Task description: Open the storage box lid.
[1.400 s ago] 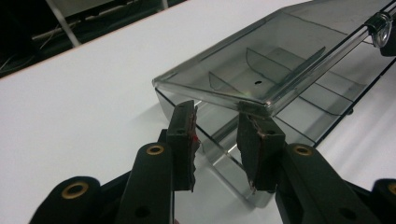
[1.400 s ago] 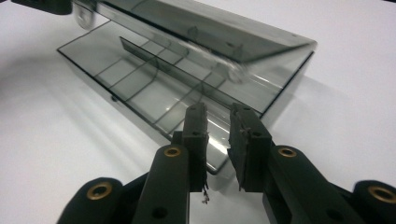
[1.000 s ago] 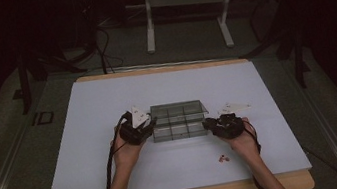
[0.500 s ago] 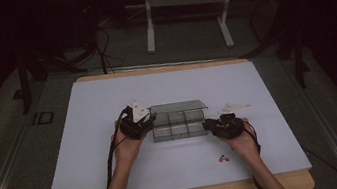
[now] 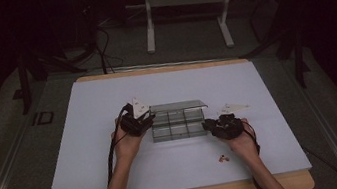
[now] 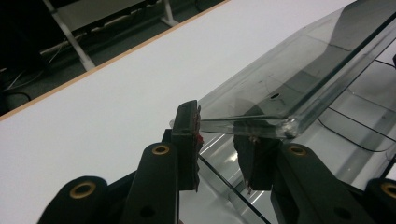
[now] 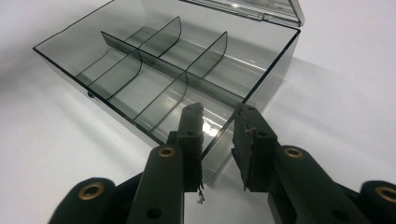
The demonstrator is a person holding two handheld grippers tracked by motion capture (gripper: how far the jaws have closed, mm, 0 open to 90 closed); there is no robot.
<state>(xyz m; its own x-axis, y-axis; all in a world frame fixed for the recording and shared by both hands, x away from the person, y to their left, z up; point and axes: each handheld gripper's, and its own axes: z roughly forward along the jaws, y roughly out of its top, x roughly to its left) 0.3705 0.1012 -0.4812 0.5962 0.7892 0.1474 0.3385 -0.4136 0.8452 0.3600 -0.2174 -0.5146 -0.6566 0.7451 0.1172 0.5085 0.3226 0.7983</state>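
Lying near the right gripper (image 5: 207, 126), a small reddish piece (image 5: 223, 157) flanks the compartment box (image 5: 177, 124).

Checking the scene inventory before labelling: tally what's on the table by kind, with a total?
Clear compartment box with hinged lid: 1
Hand-held grippers: 2, left gripper and right gripper
Small reddish item on the white table, too small to identify: 1
Flat white three-cornered piece beside the right gripper, possibly its plate: 1
Total: 5

Raised lid (image 5: 178, 106) overhanging the divided box (image 5: 177, 124), bare white tabletop (image 5: 89, 152) all around
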